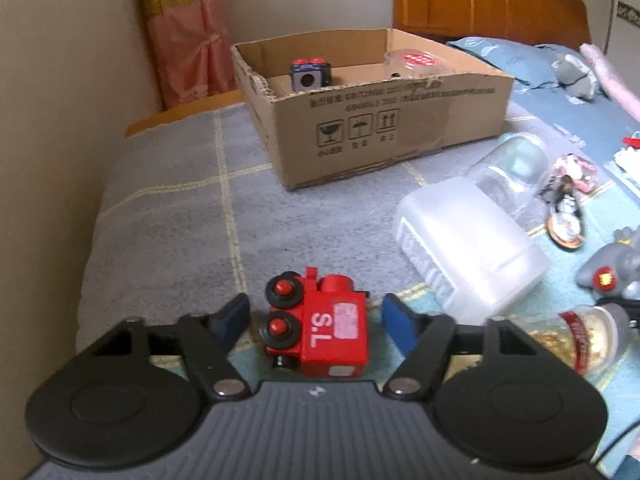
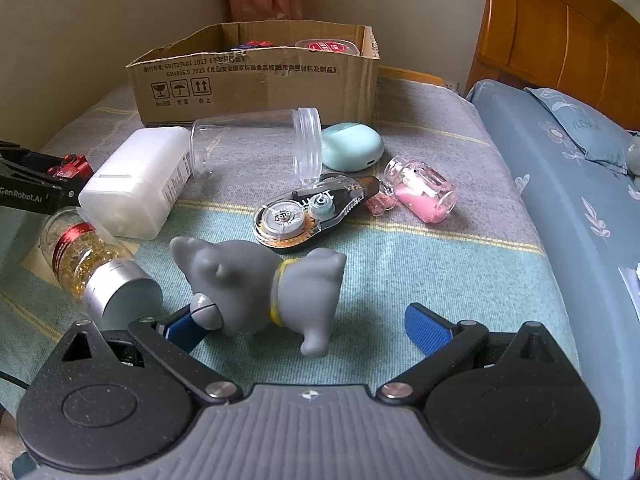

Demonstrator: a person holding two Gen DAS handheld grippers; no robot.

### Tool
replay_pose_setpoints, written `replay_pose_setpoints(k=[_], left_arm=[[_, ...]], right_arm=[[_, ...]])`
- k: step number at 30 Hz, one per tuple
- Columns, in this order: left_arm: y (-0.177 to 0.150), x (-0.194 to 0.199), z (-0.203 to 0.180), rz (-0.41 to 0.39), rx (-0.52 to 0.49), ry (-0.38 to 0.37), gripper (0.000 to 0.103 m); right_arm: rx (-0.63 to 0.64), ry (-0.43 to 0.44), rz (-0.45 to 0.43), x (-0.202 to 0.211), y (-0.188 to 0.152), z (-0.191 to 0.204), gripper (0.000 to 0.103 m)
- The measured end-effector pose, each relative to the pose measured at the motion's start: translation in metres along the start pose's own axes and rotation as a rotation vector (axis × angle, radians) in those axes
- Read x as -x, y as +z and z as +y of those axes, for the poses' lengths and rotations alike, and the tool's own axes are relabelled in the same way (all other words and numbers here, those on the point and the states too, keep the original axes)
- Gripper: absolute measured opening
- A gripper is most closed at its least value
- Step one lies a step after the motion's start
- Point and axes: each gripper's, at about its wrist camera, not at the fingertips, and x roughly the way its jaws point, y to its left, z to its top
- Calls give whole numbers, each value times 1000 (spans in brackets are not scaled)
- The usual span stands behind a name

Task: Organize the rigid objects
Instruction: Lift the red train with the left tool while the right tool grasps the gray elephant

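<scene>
Two toys sit between our tongs on the bed: red toy train (image 1: pixel 320 326) lies inside the released left tongs (image 1: pixel 316 320), untouched by either pad. We have the grey toy dog (image 2: pixel 260 284) inside the released right tongs (image 2: pixel 308 326), nose at the left pad. Cardboard box (image 1: pixel 384 132) stands well beyond, holding a dice cube (image 1: pixel 310 74).

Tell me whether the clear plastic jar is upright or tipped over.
Tipped over. The clear plastic jar lies on its side on the blanket, its open, lidless mouth facing right.
</scene>
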Motion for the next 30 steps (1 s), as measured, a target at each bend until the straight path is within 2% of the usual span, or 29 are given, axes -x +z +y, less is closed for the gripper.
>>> replay_pose_setpoints(k=[2, 8, 13, 18, 23, 30], left_arm=[[-1, 3, 0, 1, -3, -8, 54], [-3, 7, -3, 0, -31, 10, 50], [-1, 5, -2, 12, -20, 4, 48], [2, 9, -1, 22, -21, -3, 48], [7, 20, 0, 14, -20, 3, 48], [25, 42, -4, -13, -33, 1, 48]], right_arm=[[21, 7, 2, 0, 1, 4, 103], [44, 70, -9, 6, 10, 16, 91], [53, 38, 2, 5, 15, 18, 78], [68, 57, 12, 7, 19, 11, 78], [146, 69, 13, 15, 24, 9, 77], [207, 136, 4, 30, 41, -1, 77]])
